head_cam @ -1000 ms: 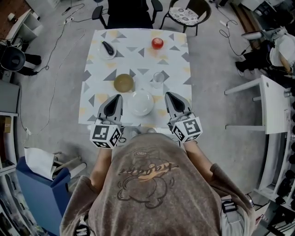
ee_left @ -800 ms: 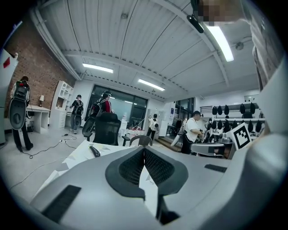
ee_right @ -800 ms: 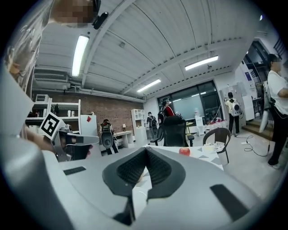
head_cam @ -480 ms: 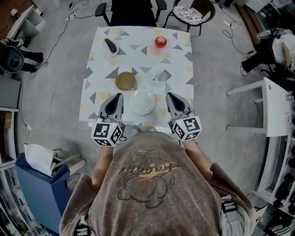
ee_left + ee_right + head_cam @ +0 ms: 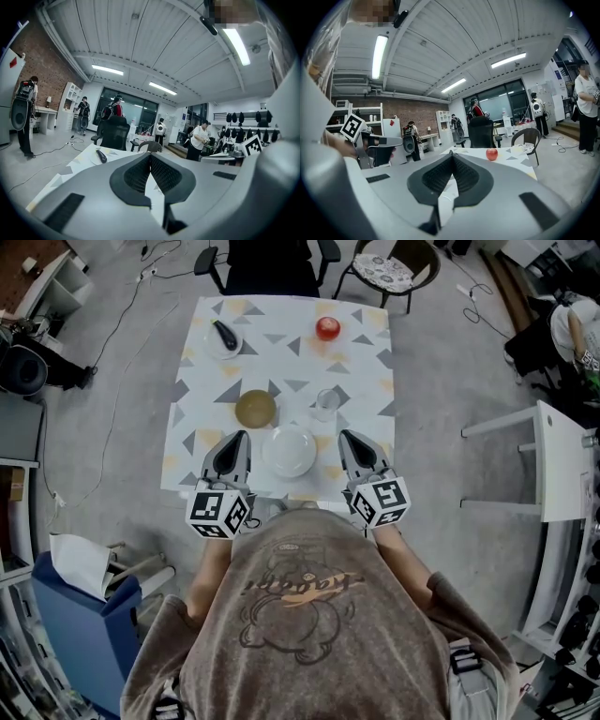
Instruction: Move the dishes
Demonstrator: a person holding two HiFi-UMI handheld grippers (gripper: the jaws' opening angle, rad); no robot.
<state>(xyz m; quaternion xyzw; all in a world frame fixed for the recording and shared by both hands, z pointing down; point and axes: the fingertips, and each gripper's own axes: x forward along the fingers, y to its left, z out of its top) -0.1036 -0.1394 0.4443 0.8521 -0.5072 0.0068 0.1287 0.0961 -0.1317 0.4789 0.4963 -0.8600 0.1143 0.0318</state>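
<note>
1. Little has moved since a second ago: we are holding our two grippers over the near edge of the table [image 5: 367,371] just as before, and all five things on it are lying where they lay.
2. We are keeping the left gripper [image 5: 238,439] pinched together with nothing in it, its tips meeting.
3. We are keeping the right gripper [image 5: 349,435] closed and empty in the same way.
4. Two plates are sitting on the table. The large white plate [image 5: 288,449] is lying at the middle of the near edge, between the two grippers and touching neither. The small plate [image 5: 223,337] is sitting by the far left corner, carrying one dark long thing [image 5: 221,334].
5. One brownish bowl [image 5: 254,408] is standing near the table's middle, just beyond the large plate and to its left.
6. One clear glass [image 5: 325,403] is standing upright to the right of the bowl, apart from it.
7. One red apple [image 5: 326,328] is resting near the far edge, right of its middle.
</note>
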